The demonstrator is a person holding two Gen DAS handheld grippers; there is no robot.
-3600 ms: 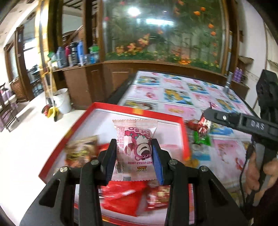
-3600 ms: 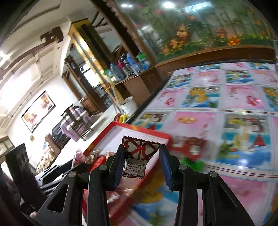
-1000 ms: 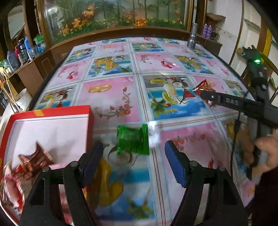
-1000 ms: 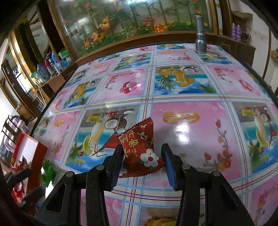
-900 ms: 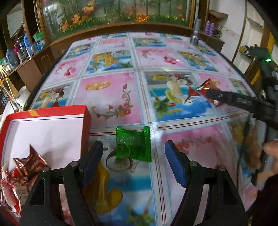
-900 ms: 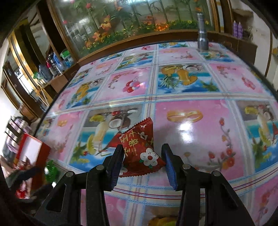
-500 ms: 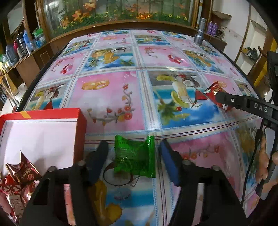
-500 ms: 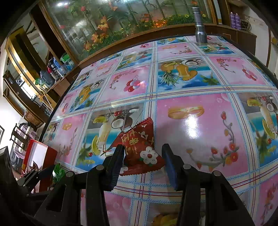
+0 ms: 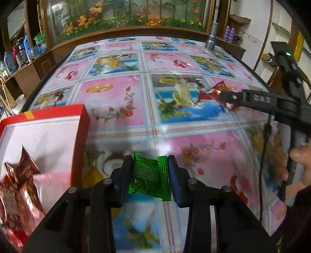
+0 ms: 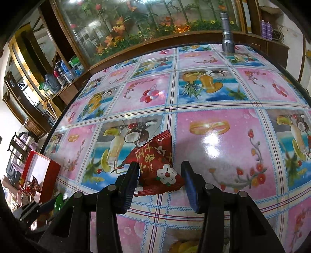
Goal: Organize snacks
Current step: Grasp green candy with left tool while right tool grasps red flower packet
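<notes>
My left gripper (image 9: pixel 150 165) is shut on a green candy packet (image 9: pixel 149 178) just right of the red box (image 9: pixel 81 124), low over the table. The box holds several red and pink snack packets (image 9: pixel 21 175). My right gripper (image 10: pixel 160 173) is open around a red pyramid-shaped snack packet (image 10: pixel 155 161) that lies on the tablecloth; the left finger touches it, the right finger stands apart. That packet also shows in the left wrist view (image 9: pixel 219 93), behind the right gripper's finger (image 9: pixel 246 98). In the right wrist view the red box (image 10: pixel 46 171) is far left.
The table carries a glossy pink and blue fruit-print cloth (image 10: pixel 213 97). A metal flashlight (image 10: pixel 226 33) stands at the far edge. A wooden cabinet with a glass flower display (image 9: pixel 124 15) runs behind the table. The table's left edge drops to the floor.
My left gripper has closed on the green packet, which it straddled open a second ago. My right gripper stays open around the red packet, slightly closer to it.
</notes>
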